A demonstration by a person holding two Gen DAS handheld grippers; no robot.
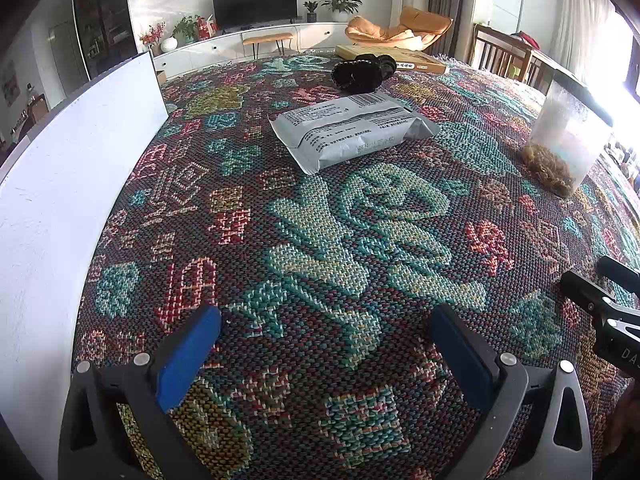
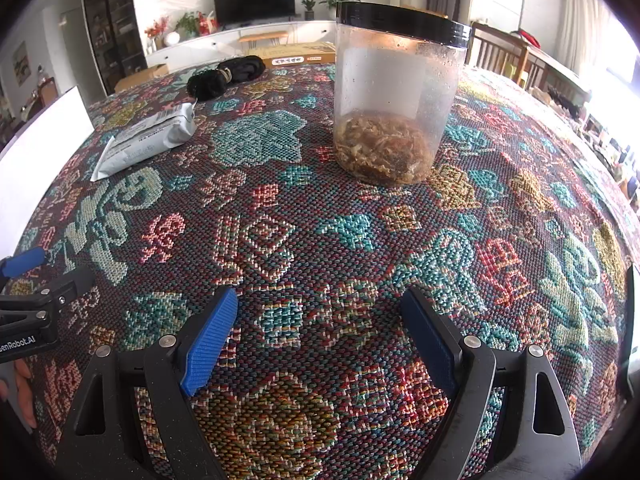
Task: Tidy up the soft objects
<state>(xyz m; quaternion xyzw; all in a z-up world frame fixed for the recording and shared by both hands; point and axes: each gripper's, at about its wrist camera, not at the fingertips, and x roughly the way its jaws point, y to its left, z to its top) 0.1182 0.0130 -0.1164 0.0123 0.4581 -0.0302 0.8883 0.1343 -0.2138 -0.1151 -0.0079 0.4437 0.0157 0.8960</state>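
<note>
A: Ahead of the left gripper, what's there?
B: Silver soft packet, lying flat on the woven cloth, well apart from the blue pads. Black fuzzy bundle beyond it, just in front of a flat yellow box.
A: Jaws?
B: Spread wide, nothing between.
A: Right gripper?
B: Also spread, empty. Clear jar with black lid stands upright straight ahead of it, brownish stuff at the bottom. Packet off to its left.

Bright window glare, fisheye-warped edges
</note>
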